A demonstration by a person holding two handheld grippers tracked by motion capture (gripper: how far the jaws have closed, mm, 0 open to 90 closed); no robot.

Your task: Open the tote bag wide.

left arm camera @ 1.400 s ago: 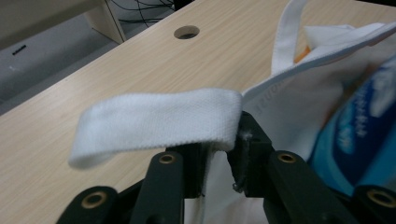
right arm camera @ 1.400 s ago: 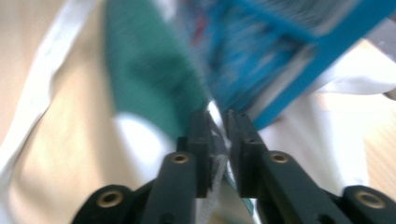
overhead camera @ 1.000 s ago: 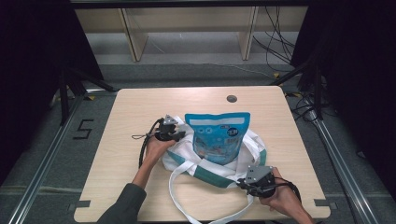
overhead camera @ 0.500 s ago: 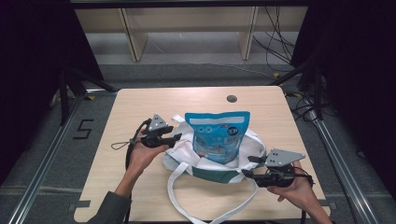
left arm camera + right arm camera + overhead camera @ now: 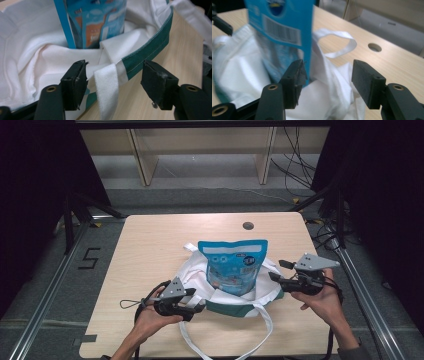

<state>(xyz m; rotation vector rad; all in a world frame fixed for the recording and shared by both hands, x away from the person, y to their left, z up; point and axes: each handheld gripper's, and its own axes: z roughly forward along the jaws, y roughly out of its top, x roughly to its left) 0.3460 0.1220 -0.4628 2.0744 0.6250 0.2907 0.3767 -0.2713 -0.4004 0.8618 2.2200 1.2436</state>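
On the pale wooden desk [image 5: 150, 245], the blue pouch [image 5: 231, 265] stands in the white tote bag [image 5: 200, 275] at centre. Both tongs, left [image 5: 200, 306] and right [image 5: 274, 276], have just spread, pulled off the rim, empty: bagging looks finished.

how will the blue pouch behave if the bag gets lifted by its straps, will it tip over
Probably yes. The pouch stands tall and upright, with only its base sunk in the bag, so it looks top-heavy. The bag is soft, crumpled cloth that likely gives no side support. The pouch itself seems a flexible film pack, apt to lean or slump rather than stay rigid once the cloth shifts.
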